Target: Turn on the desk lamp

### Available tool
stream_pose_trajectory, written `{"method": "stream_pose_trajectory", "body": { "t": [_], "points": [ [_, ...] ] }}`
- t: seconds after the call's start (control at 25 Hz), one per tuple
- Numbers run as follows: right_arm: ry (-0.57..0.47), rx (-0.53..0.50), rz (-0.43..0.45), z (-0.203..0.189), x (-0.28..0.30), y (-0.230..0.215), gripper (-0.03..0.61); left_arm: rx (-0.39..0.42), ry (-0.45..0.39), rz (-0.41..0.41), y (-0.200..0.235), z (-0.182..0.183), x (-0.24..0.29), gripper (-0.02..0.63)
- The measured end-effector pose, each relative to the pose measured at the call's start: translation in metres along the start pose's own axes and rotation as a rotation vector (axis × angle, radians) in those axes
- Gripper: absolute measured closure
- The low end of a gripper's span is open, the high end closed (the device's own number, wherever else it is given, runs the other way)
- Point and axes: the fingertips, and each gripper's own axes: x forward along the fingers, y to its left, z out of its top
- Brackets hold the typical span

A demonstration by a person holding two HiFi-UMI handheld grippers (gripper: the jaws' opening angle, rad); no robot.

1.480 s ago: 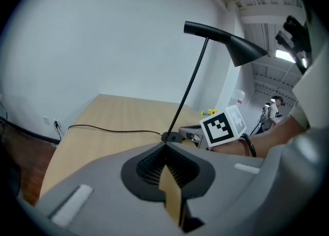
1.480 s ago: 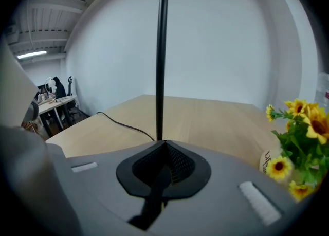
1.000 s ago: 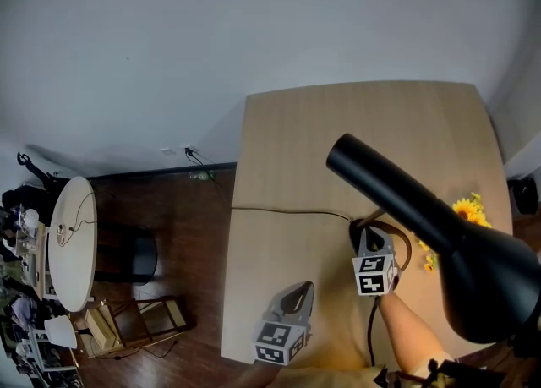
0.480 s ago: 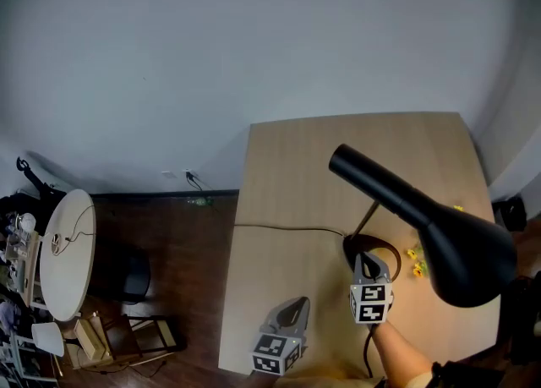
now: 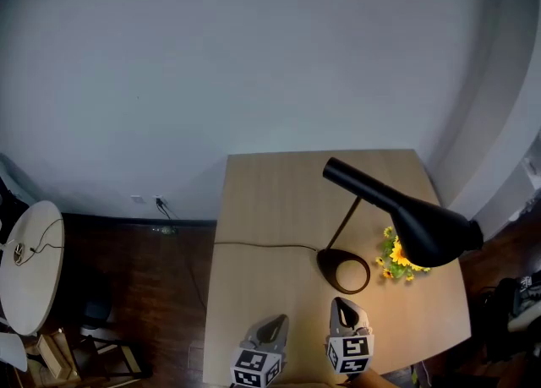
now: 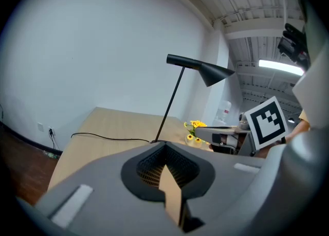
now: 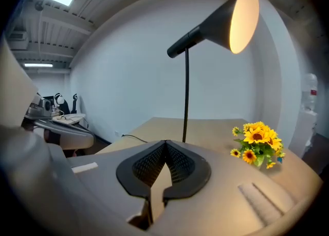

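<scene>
With the left gripper [image 5: 276, 321] and right gripper [image 5: 341, 304] both pinched closed and empty at the table's [image 5: 270, 209] near edge, the desk lamp [image 5: 406, 213] stands mid-table, its shade slanting far-left to near-right, mouth down over the sunflowers [image 5: 396, 256], lit inside as only the right gripper view shows.

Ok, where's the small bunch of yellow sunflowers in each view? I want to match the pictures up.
Head view: small bunch of yellow sunflowers right of centre on the wooden table, beside the black desk lamp base, under its shade.
Left gripper view: near centre, just right of the lamp's pole foot.
Right gripper view: lower right, right of the pole.
Shared landmark: the lamp's thin pole and cone shade, seen in all three views.
</scene>
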Motion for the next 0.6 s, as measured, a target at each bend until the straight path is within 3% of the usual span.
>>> {"method": "stream_pose_trajectory", "body": {
  "t": [0.44,0.6],
  "points": [
    [-0.098,-0.032,-0.092,-0.006,-0.098,0.062,0.578,0.175,-0.004,-0.180,-0.027,-0.012,-0.061,0.614],
    [-0.109,-0.039,-0.167,-0.012,-0.124,0.067,0.578,0.229,-0.018,-0.258,-0.045,-0.014,-0.075,0.615]
  ]
}}
